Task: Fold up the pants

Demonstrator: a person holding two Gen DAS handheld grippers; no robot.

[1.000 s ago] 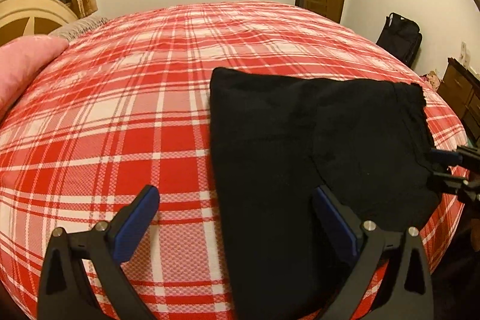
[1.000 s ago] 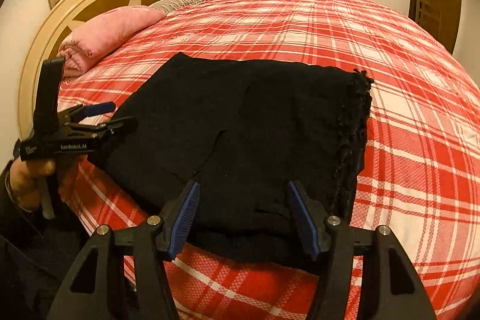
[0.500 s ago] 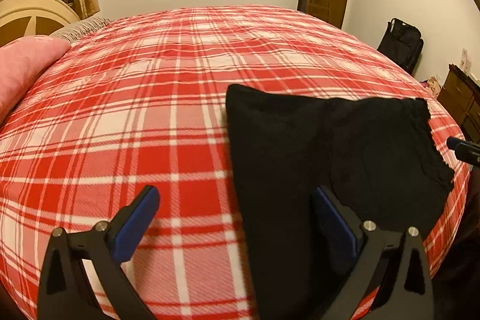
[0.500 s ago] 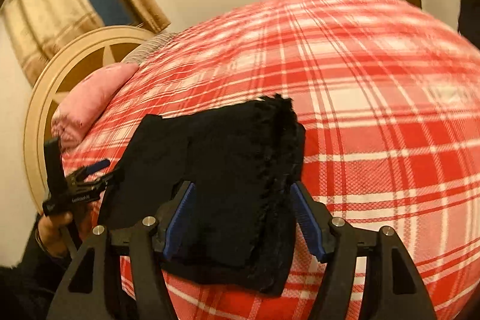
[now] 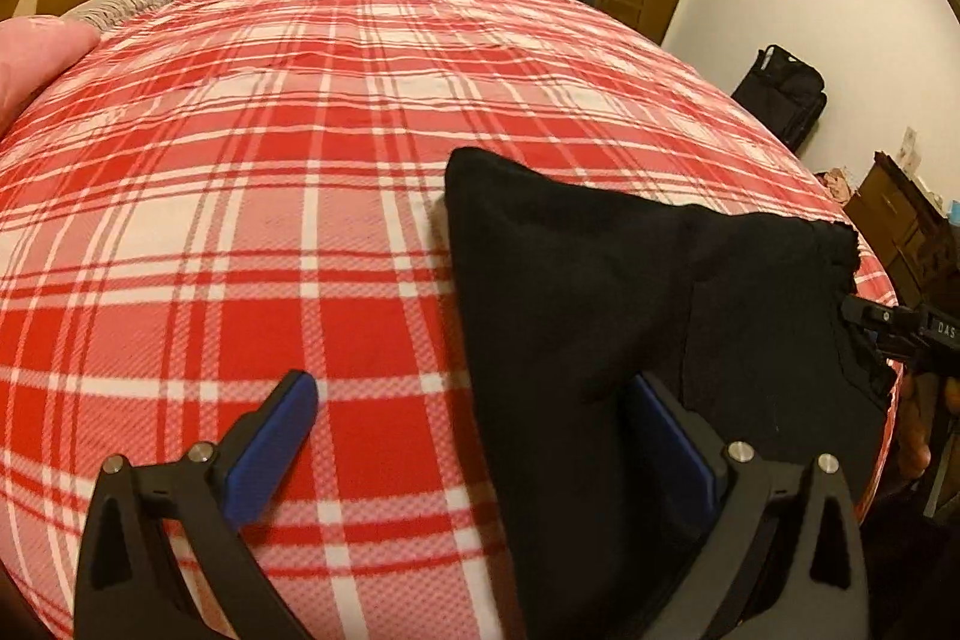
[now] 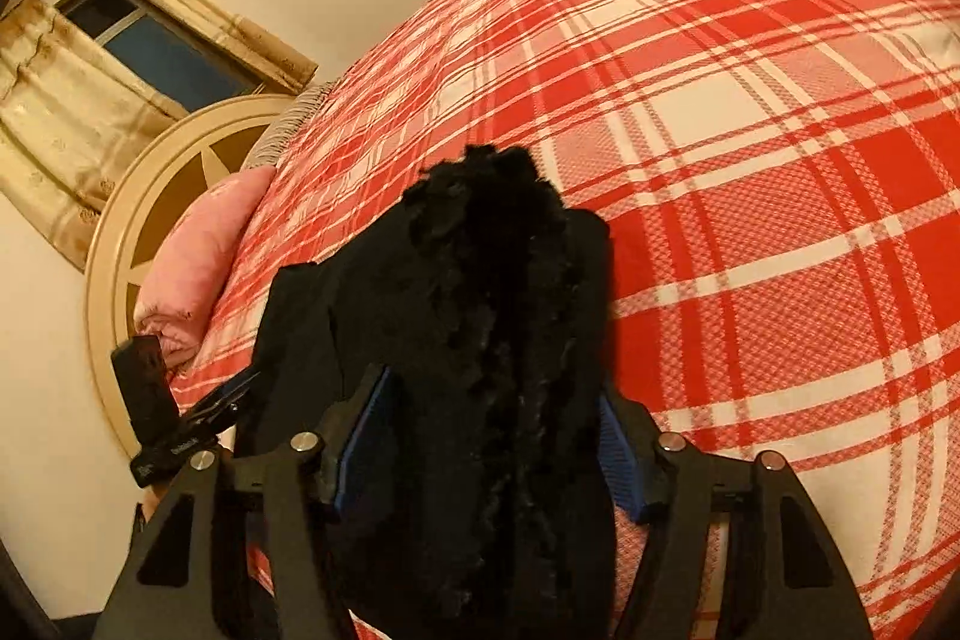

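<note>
Folding was well along at this moment: the black pants (image 5: 600, 316) lay doubled on the red-and-white plaid bedspread (image 5: 240, 220), filling the lower right of the left wrist view. Compared with 1 second before, the bundle had narrowed and shifted rightward in that view, its far corner now a sharper point, and in the right wrist view the whole scene had tilted, so the frilled edge (image 6: 498, 280) that had run down the right side of the cloth now rose up the middle of the frame between the fingers. My reading is that the right hand had swung round to take that edge for another fold or to square it up.

The right gripper (image 6: 486, 454) had its jaws closing around the ruffled edge, with cloth bunched between the blue pads, though whether they pressed it yet could not be told. The left gripper (image 5: 480, 442) stood spread wide, 1 pad over bare bedspread in the lower left, the other partly behind the pants' near edge, pinching nothing.

The pants looked like soft, matte knit, thick where layered, with a fuzzy gathered trim. The bedspread showed a fine woven check inside its broad plaid. A pink pillow (image 6: 198, 268) sat by the rounded cream headboard (image 6: 150, 196) at the left of the right wrist view.
</note>
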